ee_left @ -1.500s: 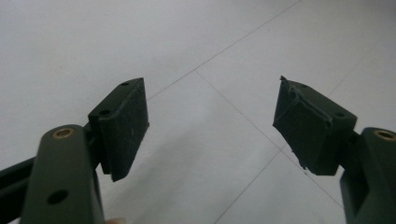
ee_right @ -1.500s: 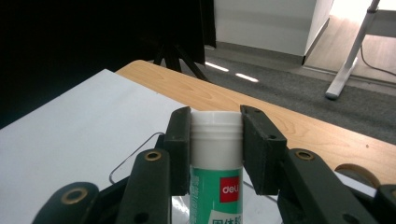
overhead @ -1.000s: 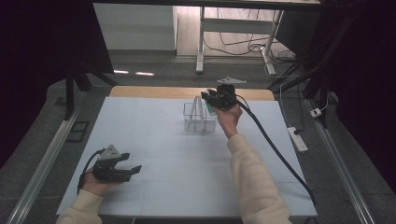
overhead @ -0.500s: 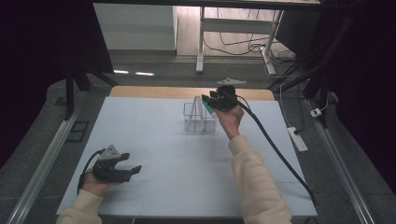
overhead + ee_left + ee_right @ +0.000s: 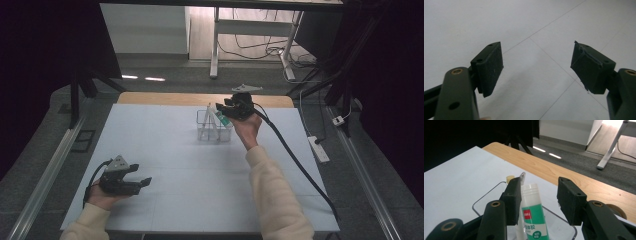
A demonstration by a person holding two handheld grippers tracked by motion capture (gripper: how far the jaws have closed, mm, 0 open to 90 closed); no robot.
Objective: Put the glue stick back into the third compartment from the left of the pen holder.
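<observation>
A person's right gripper [image 5: 223, 109] hovers over a clear plastic box [image 5: 202, 131] near the far edge of the white table [image 5: 165, 150], its jaws having just been opening around a green-and-white glue stick [image 5: 533, 215]. In the right gripper view the glue stick stands upright in the box, between the two jaws: it sits just beside the left pad, possibly touching it, while the right pad stands clear, so nothing is clamped. A slim white item and a pale-tipped one also rise from the box behind it. The left gripper [image 5: 142, 175] rests in the other hand near the table's near-left corner, well apart from the box, its jaws spread wide over bare tabletop with nothing between them.
</observation>
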